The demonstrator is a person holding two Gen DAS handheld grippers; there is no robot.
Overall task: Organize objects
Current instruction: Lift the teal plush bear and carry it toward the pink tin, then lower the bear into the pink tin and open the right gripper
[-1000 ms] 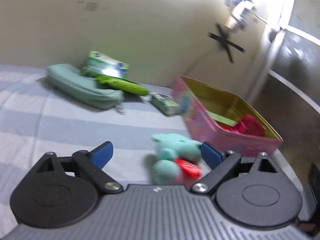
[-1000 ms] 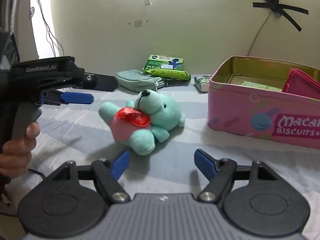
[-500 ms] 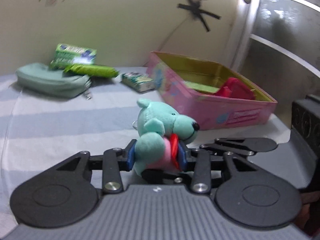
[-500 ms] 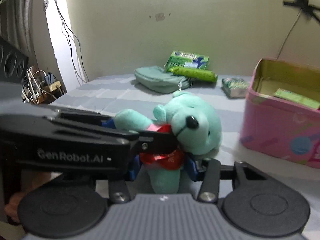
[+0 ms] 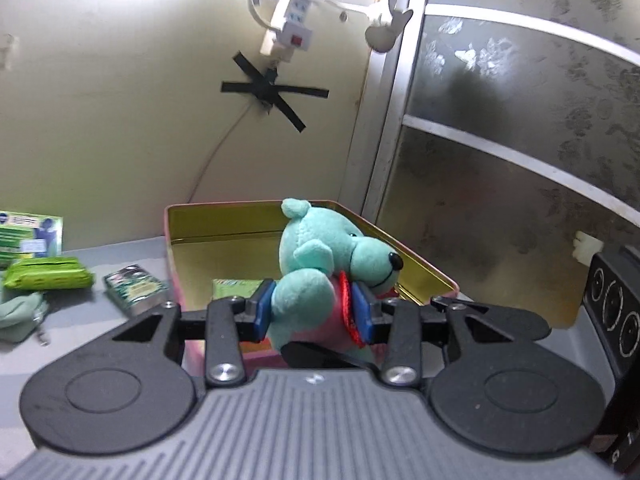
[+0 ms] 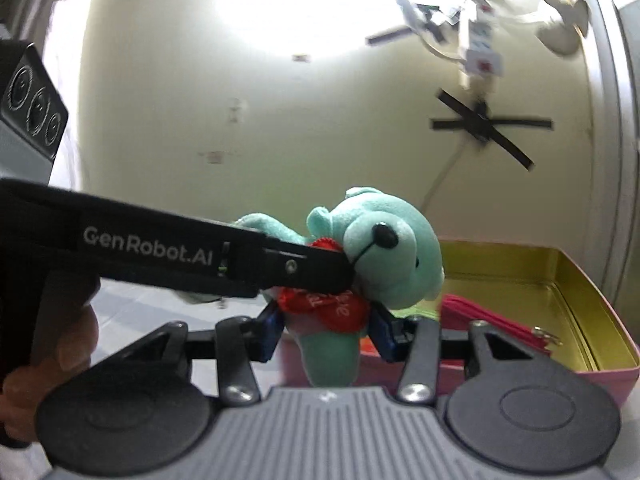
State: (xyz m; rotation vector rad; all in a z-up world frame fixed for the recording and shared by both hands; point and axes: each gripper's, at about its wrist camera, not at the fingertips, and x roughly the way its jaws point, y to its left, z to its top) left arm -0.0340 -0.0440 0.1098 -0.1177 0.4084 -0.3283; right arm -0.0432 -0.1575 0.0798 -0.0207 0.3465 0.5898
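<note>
Now both grippers, left (image 5: 313,312) and right (image 6: 326,332), have closed on the bear (image 5: 320,280), lifting it off the bed. It hangs at the tin's (image 6: 560,280) 9 o'clock rim, so dropping it inside likely comes next.

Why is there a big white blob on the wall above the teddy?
Right wrist view: glare washes out the wall above the teddy, and the power strip looks smeared. Left wrist view: a smaller glare patch at the top, the teddy sharp, edges bent by the lens.
</note>
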